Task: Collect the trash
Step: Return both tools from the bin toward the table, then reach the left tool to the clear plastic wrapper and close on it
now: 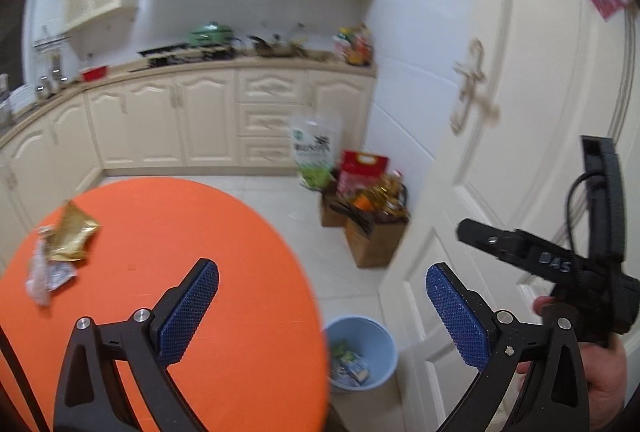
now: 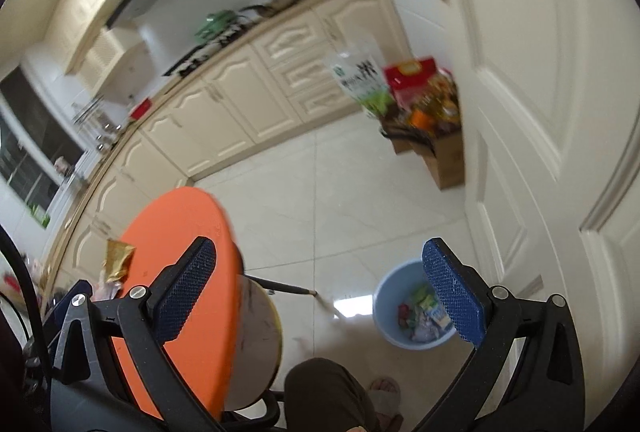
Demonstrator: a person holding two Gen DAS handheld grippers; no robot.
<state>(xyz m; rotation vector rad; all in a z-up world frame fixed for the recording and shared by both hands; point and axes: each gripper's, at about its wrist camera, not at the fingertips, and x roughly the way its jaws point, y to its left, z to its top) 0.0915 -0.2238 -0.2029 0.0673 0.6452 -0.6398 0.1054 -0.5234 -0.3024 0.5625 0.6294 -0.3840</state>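
A gold foil wrapper (image 1: pixel 72 234) and a crumpled clear-white wrapper (image 1: pixel 44 274) lie at the left side of the round orange table (image 1: pixel 224 252). My left gripper (image 1: pixel 322 280) is open and empty, above the table's right edge. A light blue bin (image 1: pixel 360 352) with several wrappers inside stands on the floor right of the table. My right gripper (image 2: pixel 320 256) is open and empty, high over the floor between the table (image 2: pixel 180 232) and the bin (image 2: pixel 412 308). The gold wrapper (image 2: pixel 118 258) shows at the table's left. The right gripper's body (image 1: pixel 560 264) shows in the left wrist view.
A white door (image 1: pixel 500 112) stands close on the right. Cardboard boxes with groceries (image 1: pixel 368 208) and a green-white bag (image 1: pixel 314 148) sit by the cream cabinets (image 1: pixel 180 116). A stool (image 2: pixel 260 336) stands under the table edge. The person's leg and sandal (image 2: pixel 360 392) are below.
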